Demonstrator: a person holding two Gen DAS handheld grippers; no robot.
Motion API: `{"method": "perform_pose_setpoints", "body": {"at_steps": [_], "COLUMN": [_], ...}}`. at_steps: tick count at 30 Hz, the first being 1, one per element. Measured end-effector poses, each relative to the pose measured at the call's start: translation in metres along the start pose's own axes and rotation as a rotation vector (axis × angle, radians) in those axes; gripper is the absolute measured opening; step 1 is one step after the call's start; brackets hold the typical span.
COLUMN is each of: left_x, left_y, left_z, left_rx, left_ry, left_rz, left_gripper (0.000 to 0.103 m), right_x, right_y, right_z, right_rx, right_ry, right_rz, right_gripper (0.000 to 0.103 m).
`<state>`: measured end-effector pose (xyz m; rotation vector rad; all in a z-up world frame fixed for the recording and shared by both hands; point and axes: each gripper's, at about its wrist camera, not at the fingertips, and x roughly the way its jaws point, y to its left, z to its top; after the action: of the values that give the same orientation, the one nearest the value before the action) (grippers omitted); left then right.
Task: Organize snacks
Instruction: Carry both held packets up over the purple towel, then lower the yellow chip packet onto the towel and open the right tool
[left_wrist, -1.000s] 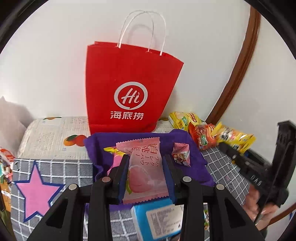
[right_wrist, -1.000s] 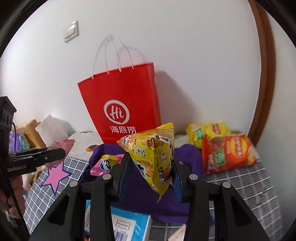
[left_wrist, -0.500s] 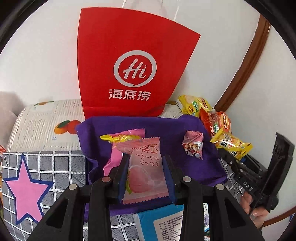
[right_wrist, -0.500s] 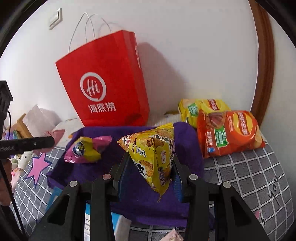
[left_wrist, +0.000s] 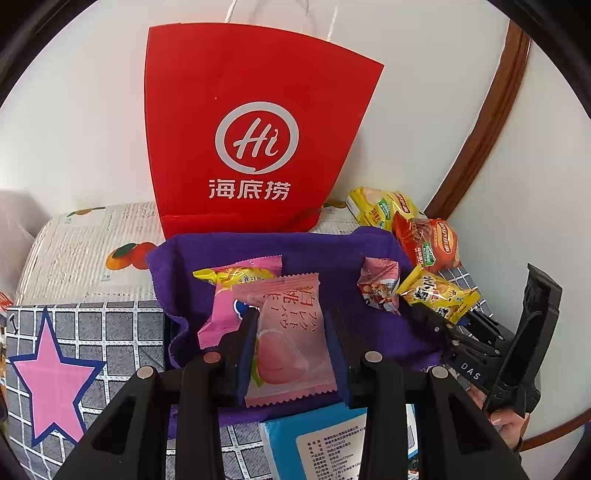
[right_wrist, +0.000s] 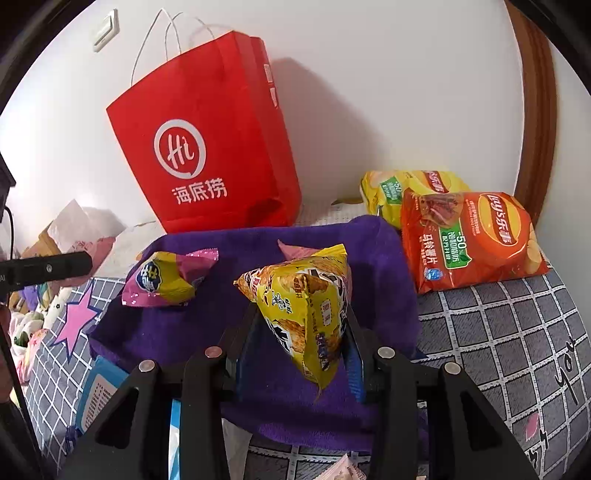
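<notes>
My left gripper (left_wrist: 291, 332) is shut on a flat pink peach-print snack packet (left_wrist: 291, 332), held just above a purple cloth (left_wrist: 325, 254). On that cloth lie a pink-and-yellow snack bag (left_wrist: 236, 280) and a small pink packet (left_wrist: 380, 284). My right gripper (right_wrist: 299, 325) is shut on a yellow triangular snack bag (right_wrist: 306, 306), also over the purple cloth (right_wrist: 229, 251); that yellow bag (left_wrist: 436, 295) shows at the right of the left wrist view. A red paper bag (left_wrist: 255, 129) with white handles stands against the wall behind the cloth.
Two crisp bags, orange (right_wrist: 469, 236) and yellow (right_wrist: 399, 188), lie at the right by a brown door frame (right_wrist: 535, 103). A blue packet (left_wrist: 340, 443) lies near the front. The checked star-print cover (left_wrist: 55, 376) spreads left; a person's hand (left_wrist: 509, 428) grips the right tool.
Both grippers have come down toward the purple cloth with their packets still held. The red bag looms larger and higher in both views.
</notes>
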<state>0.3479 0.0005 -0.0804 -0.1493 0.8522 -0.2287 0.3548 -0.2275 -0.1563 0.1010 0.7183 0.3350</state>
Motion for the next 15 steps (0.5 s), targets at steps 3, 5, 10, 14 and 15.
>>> {"method": "perform_pose_setpoints", "body": {"at_steps": [3,5,10,14,15], "left_x": [-0.001,-0.002,-0.002,-0.003,-0.003], "left_y": [-0.001,-0.002,-0.005,-0.008,-0.008], "left_z": [0.000,0.000,-0.001,-0.001,-0.001], "left_rx": [-0.001,0.002,0.011,0.015,0.016], "left_ry": [0.000,0.000,0.001,0.001,0.002], "left_rz": [-0.003,-0.004,-0.004,-0.001,-0.002], "left_gripper": [0.034,0.034,0.034,0.034,0.034], "right_x": [0.005,0.009,0.013,0.016,0.018], "right_y": [0.003,0.004,0.004,0.002,0.001], "right_z": [-0.003,-0.004,-0.006,-0.006,-0.007], "right_rx": [-0.026,-0.024,-0.037,-0.030,-0.032], "right_ry": [0.016,0.035,0.057,0.070,0.075], "right_rz": [-0.023,-0.005,-0.006,-0.001,-0.002], "right_gripper": [0.041,0.041,0.041,0.041,0.041]}}
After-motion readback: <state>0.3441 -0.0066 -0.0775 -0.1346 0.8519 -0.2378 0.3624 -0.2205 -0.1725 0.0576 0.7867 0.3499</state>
